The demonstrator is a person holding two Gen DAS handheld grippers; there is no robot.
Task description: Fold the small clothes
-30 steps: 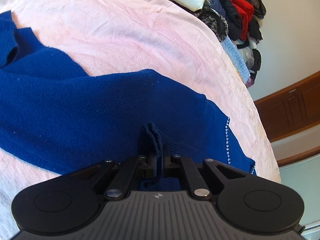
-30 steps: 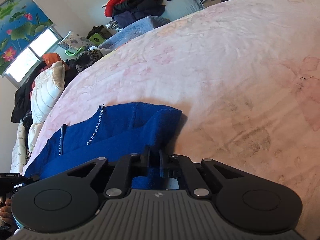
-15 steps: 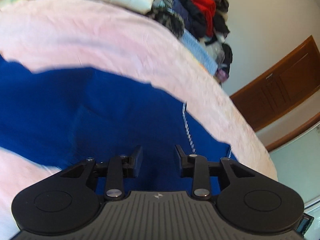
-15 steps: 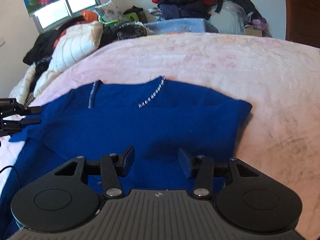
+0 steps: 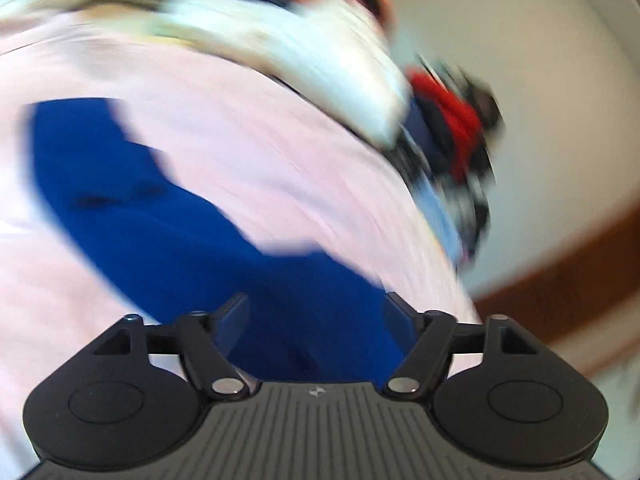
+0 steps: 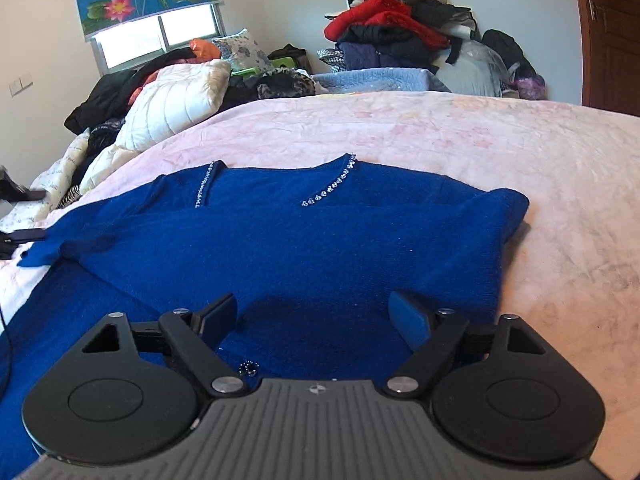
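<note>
A blue knit sweater (image 6: pixel 304 240) with rhinestone trim at the neckline lies flat on the pink bedspread (image 6: pixel 500 148), its sides folded inward. My right gripper (image 6: pixel 314 316) is open and empty just above the sweater's near part. The left wrist view is motion-blurred: the sweater (image 5: pixel 168 232) runs from upper left down to my left gripper (image 5: pixel 316 314), which is open and empty above it. The left gripper's fingers (image 6: pixel 24 236) show at the far left edge of the right wrist view.
A white quilted pillow (image 6: pixel 172 100) and dark clothes lie at the bed's far left. A heap of red, black and blue clothes (image 6: pixel 396 36) stands against the far wall. A wooden door (image 6: pixel 612 36) is at the right. A window (image 6: pixel 156 36) is at back left.
Both grippers let go of the sweater's folded edges, opened wide and drew back. The sweater now lies flat. The left gripper is swinging fast, blurring its view.
</note>
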